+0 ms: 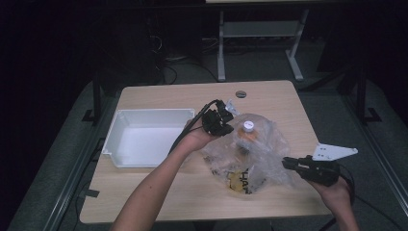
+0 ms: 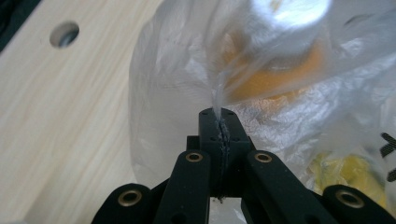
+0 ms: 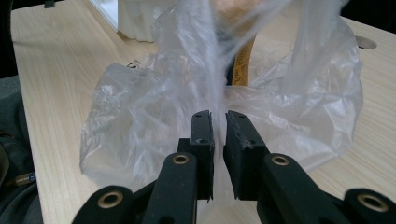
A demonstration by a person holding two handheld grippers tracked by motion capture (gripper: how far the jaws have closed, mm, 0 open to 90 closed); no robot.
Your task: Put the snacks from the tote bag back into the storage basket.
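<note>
The crinkled clear plastic bag [image 1: 250, 156] lies on the pale wooden table [image 1: 159, 192], right of the empty white plastic bin [image 1: 144, 137], with an orange bottle with a white cap [image 1: 247, 131] standing inside it and something yellow with black print [image 1: 238, 180] low in its near end; the left gripper [image 1: 222, 120] has its jaws fully together on a thin pleat of the film at the bag's far left edge, as the left gripper view shows, the film [image 2: 218, 100] rising straight out of the closed tips; the right gripper [image 1: 288, 162] sits at the bag's near right side with its jaws a narrow gap apart, and in the right gripper view a fold of film [image 3: 210, 93] runs down between them, though the pads do not appear to press on it, so I judge it loose there. The chief risk is that only one side is truly held: if the left hand lifts or pulls now, the bag may swing or drag, tip the bottle over and let it roll toward the mouth or the table edge; the slim pinch could also slip, or stretch and tear the thin film under the bottle's weight; if the right jaws close on too little film, the mouth will not open evenly and the contents could snag rather than slide out toward the bin.
</note>
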